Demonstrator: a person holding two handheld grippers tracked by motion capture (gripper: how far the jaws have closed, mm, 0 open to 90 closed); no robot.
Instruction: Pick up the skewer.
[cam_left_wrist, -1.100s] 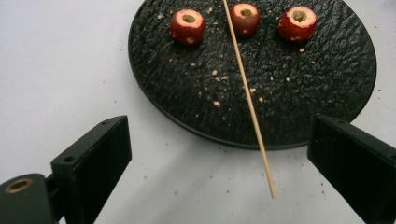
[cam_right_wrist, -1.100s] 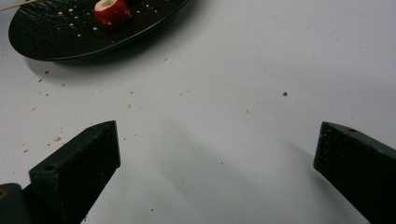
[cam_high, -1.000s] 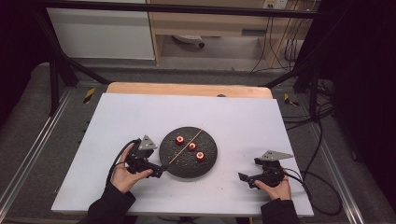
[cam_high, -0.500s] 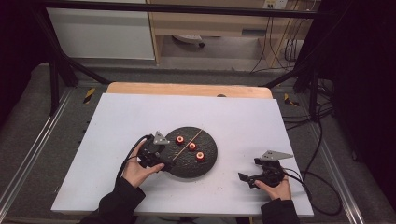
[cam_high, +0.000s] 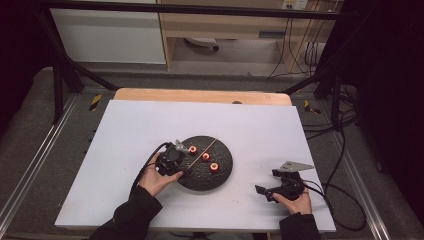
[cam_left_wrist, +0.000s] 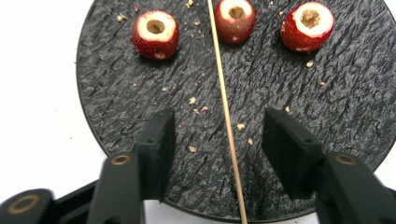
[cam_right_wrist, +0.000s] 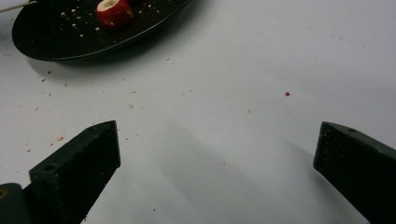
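A round black plate (cam_high: 220, 172) lies on the white table and carries three cored red fruits (cam_high: 205, 157) and a thin wooden skewer (cam_high: 201, 152). In the left gripper view the skewer (cam_left_wrist: 227, 116) runs between the two jaws of my open left gripper (cam_left_wrist: 218, 140), with the fruits (cam_left_wrist: 155, 33) beyond the tips. My left gripper (cam_high: 176, 161) hangs over the plate's left edge. Near the front right of the table, my right gripper (cam_high: 272, 189) rests wide open; its jaws (cam_right_wrist: 217, 154) hold nothing, and the plate (cam_right_wrist: 51, 42) lies far off with one fruit (cam_right_wrist: 114, 11).
Crumbs speckle the plate (cam_left_wrist: 327, 107) and the white tabletop (cam_right_wrist: 210, 93). A wooden strip (cam_high: 200, 96) edges the table's far side. Black cables (cam_high: 340, 200) trail off to the right of the table.
My left gripper has moved right and forward, from beside the plate's left rim to over the plate, straddling the skewer. The right gripper has stayed put.
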